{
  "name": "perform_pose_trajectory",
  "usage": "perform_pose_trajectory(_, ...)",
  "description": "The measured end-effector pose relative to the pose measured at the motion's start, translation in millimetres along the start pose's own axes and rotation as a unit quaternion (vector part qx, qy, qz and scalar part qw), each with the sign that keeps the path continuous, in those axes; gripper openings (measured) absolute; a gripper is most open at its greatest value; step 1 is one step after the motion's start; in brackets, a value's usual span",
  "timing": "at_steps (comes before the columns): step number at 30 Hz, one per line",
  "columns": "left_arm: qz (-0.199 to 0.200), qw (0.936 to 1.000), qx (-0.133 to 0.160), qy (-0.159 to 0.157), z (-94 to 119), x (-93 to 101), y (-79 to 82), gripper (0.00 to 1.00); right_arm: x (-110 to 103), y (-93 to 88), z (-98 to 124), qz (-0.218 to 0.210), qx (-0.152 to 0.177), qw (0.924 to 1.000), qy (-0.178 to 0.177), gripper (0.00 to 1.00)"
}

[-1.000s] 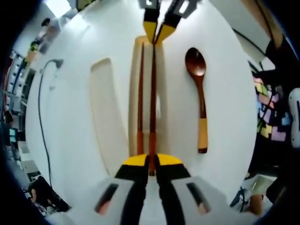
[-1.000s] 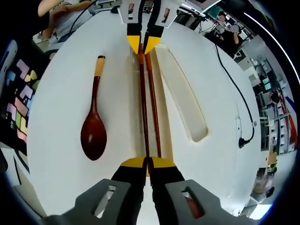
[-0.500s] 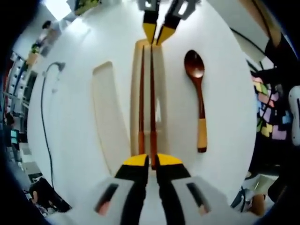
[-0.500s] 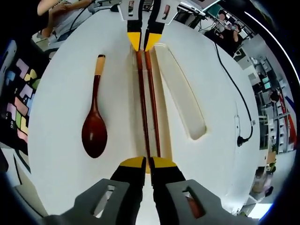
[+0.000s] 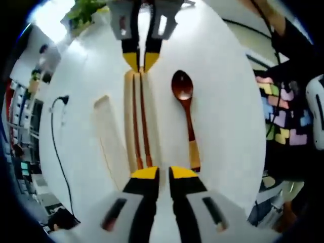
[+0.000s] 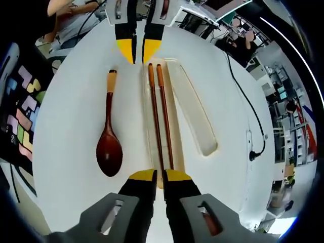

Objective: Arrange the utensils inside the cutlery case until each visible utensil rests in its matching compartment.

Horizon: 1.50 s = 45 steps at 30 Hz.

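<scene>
Two dark wooden chopsticks (image 5: 145,121) (image 6: 155,121) lie side by side in the long cream cutlery case (image 5: 156,139) (image 6: 175,132). A wooden spoon (image 5: 183,87) (image 6: 109,151) with a pale handle end rests on the white table beside the case. My left gripper (image 5: 158,174) (image 6: 135,50) hovers off the thick ends of the chopsticks, jaws a little apart with nothing between them. My right gripper (image 6: 158,177) (image 5: 140,59) faces it from the tip ends, also slightly open and holding nothing.
A second long cream trough (image 5: 109,136) (image 6: 195,116) lies beside the case, on the side away from the spoon. A black cable (image 5: 55,142) (image 6: 243,91) runs over the round white table (image 5: 228,131). A seated person (image 6: 68,15) is beyond the table's edge.
Both grippers have let go of the chopstick ends and drawn back from the case. The chopsticks now lie free in their compartment. The spoon has not moved.
</scene>
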<state>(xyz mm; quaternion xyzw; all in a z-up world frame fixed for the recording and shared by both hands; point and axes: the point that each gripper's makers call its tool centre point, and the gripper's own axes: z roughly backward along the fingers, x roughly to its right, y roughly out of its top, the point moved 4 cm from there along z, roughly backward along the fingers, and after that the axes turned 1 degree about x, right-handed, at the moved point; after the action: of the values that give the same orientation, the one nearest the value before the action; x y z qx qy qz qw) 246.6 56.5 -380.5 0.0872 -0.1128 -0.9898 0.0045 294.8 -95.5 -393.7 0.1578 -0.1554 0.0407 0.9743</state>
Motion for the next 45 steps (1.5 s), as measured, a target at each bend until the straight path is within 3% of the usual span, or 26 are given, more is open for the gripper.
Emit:
perform_pose_trajectory(3,0.007,0.9999,0.005,-0.012,0,13.1,3.2,0.08,-9,1.0,6,-0.002,0.025,0.9997,-0.007,0.05)
perform_pose_trajectory(5,0.008,0.9999,0.001,-0.010,-4,18.8,3.0,0.07,-13,-2.1,8,-0.007,0.026,0.9995,-0.014,0.05)
perform_pose_trajectory(7,-0.026,0.9995,0.007,-0.018,-8,24.1,4.0,0.07,-18,-6.8,9,-0.009,0.025,0.9995,-0.018,0.05)
perform_pose_trajectory(10,-0.012,0.9996,0.009,-0.024,-13,28.1,2.2,0.08,-24,-13.3,9,-0.017,0.030,0.9992,-0.019,0.06)
perform_pose_trajectory(18,-0.015,0.9996,0.015,-0.021,-25,28.3,-2.4,0.09,-40,-28.4,3,-0.047,0.050,0.9975,-0.014,0.07)
perform_pose_trajectory(22,-0.009,0.9992,0.020,-0.033,-28,31.7,-4.2,0.12,-36,-29.1,4,-0.066,0.069,0.9943,-0.049,0.07)
perform_pose_trajectory(29,0.016,0.9986,0.026,-0.043,-33,33.6,-6.9,0.19,-46,-26.1,5,-0.095,0.103,0.9889,-0.050,0.10)
perform_pose_trajectory(32,0.034,0.9982,0.025,-0.042,-36,33.3,-7.8,0.21,-45,-27.0,6,-0.110,0.114,0.9855,-0.060,0.12)
perform_pose_trajectory(35,0.050,0.9974,0.020,-0.048,-40,34.9,-8.7,0.20,-49,-26.9,6,-0.157,0.128,0.9780,-0.050,0.17)
perform_pose_trajectory(38,0.056,0.9970,0.018,-0.050,-42,35.0,-9.4,0.21,-50,-25.1,5,-0.171,0.143,0.9739,-0.044,0.17)
perform_pose_trajectory(42,0.055,0.9969,0.014,-0.056,-45,36.1,-10.1,0.21,-57,-23.8,1,-0.231,0.156,0.9603,-0.015,0.18)
perform_pose_trajectory(45,0.058,0.9967,0.012,-0.055,-46,35.5,-10.3,0.21,-60,-24.4,-3,-0.247,0.162,0.9554,0.000,0.18)
